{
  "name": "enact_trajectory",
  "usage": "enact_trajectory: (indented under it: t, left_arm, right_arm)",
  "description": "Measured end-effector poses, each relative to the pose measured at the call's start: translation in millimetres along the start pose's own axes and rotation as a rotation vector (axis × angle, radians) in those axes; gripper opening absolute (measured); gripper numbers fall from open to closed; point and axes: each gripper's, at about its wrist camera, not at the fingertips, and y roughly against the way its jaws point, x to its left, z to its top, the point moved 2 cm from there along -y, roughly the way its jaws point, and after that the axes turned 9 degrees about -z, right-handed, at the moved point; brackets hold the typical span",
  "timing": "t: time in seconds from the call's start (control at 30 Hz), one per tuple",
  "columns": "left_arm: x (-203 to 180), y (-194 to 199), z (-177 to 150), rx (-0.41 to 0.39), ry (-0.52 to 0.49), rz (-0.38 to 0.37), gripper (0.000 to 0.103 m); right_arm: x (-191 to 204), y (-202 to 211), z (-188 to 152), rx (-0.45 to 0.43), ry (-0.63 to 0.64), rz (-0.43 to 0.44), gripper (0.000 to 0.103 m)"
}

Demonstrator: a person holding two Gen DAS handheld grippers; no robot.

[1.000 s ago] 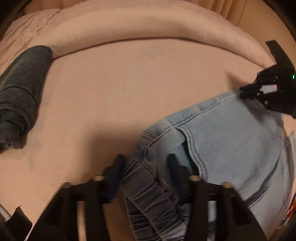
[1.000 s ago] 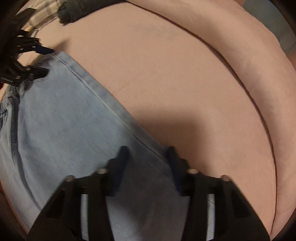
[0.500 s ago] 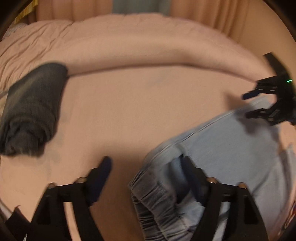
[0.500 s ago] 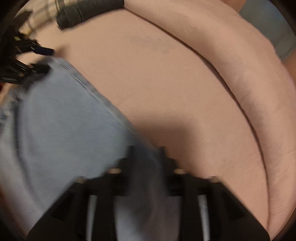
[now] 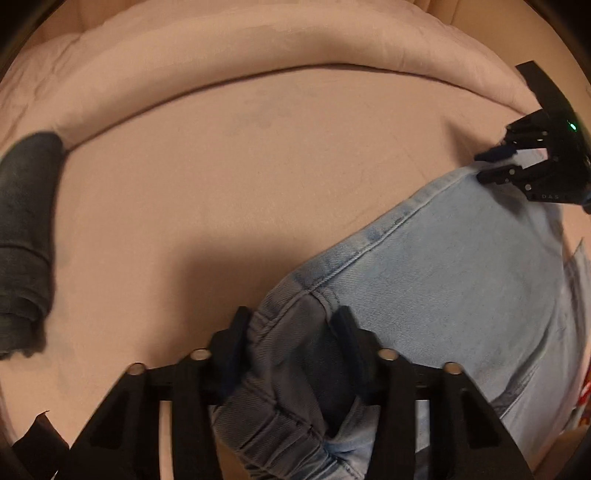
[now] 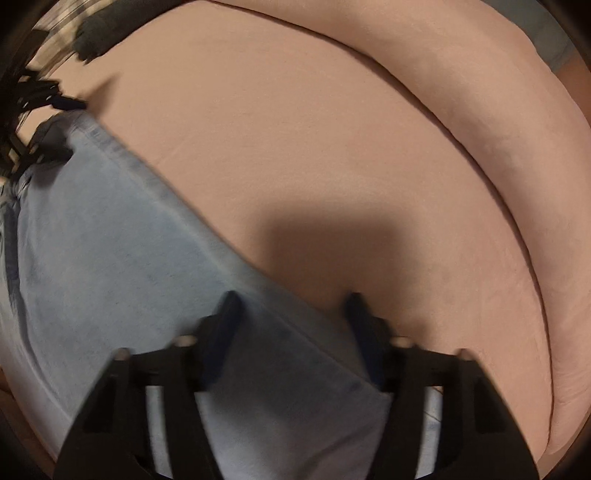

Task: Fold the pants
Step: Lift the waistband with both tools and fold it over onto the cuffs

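Observation:
Light blue jeans (image 5: pixel 450 280) lie on the pink bed sheet (image 5: pixel 229 192). My left gripper (image 5: pixel 291 325) is open, its jaws on either side of the gathered elastic waistband. My right gripper (image 6: pixel 291 306) is open over the jeans (image 6: pixel 110 258), astride their edge at the far end. In the left wrist view the right gripper (image 5: pixel 491 164) shows at the far right, at the jeans' edge, its fingers apart. The left gripper (image 6: pixel 62 129) shows blurred at the upper left of the right wrist view.
A rolled dark denim garment (image 5: pixel 26 229) lies at the left on the sheet; it also shows at the top left of the right wrist view (image 6: pixel 96 33). A pink rolled duvet (image 5: pixel 258 48) runs along the back of the bed.
The left gripper opened wide and lifted half a second ago, then came back down around the waistband, narrower. The right gripper narrowed on the jeans' edge, then opened wide again.

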Motion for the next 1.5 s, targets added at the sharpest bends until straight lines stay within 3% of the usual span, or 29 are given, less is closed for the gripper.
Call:
enact_trajectory:
  t: [0.03,0.13,0.3,0.47,0.63,0.73,0.8,0.9,1.03,1.17,1.37,1.5]
  left_arm:
    - [-6.5,2.7,-1.2,-0.005,-0.018,0.058,0.021]
    - [-20.2,14.1,3.6,-0.042,-0.015,0.081,0.019]
    - [-46.9,44.7,-5.8,-0.123,-0.046,0.140,0.019]
    - [-34.0,94.4,-46.2,-0.205,-0.044,0.191,0.019]
    - [-44.4,127.7,-71.2,-0.258,-0.096,0.271,0.019]
    - [-59.5,153.9,-94.0,-0.339,-0.134,0.278,0.019]
    - [-74.7,170.3,-116.1,-0.403,-0.156,0.267,0.019]
    - [-94.6,176.9,-150.9,-0.439,-0.213,0.285,0.019]
    - [-112.9,169.9,-196.9,-0.452,-0.244,0.294,0.019]
    - [-125.7,149.4,-234.2,-0.434,-0.248,0.310,0.019]
    - [-143.3,106.5,-272.3,-0.335,-0.370,0.434,0.019]
    - [-148.9,113.4,-274.8,-0.349,-0.411,0.462,0.019]
  right_arm:
    - [6.1,5.2,-7.3,-0.009,0.023,-0.021,0.015]
    - [26.8,14.7,-14.6,-0.016,0.071,-0.131,0.006]
    - [32.6,56.8,-27.8,-0.078,0.026,-0.215,0.005]
    - [49.4,105.4,-37.9,-0.146,0.007,-0.290,0.005]
    - [65.8,139.4,-66.3,-0.195,0.011,-0.362,0.005]
    - [69.8,153.5,-76.1,-0.255,0.007,-0.402,0.005]
    - [75.6,173.2,-95.6,-0.308,-0.016,-0.428,0.005]
    - [104.0,193.3,-137.3,-0.374,0.004,-0.458,0.005]
    - [153.5,200.6,-198.9,-0.402,0.053,-0.444,0.005]
    - [194.1,188.7,-237.3,-0.382,0.079,-0.409,0.005]
    - [246.1,148.4,-267.7,-0.313,0.150,-0.374,0.006]
    - [263.2,140.0,-278.0,-0.290,0.216,-0.410,0.006]
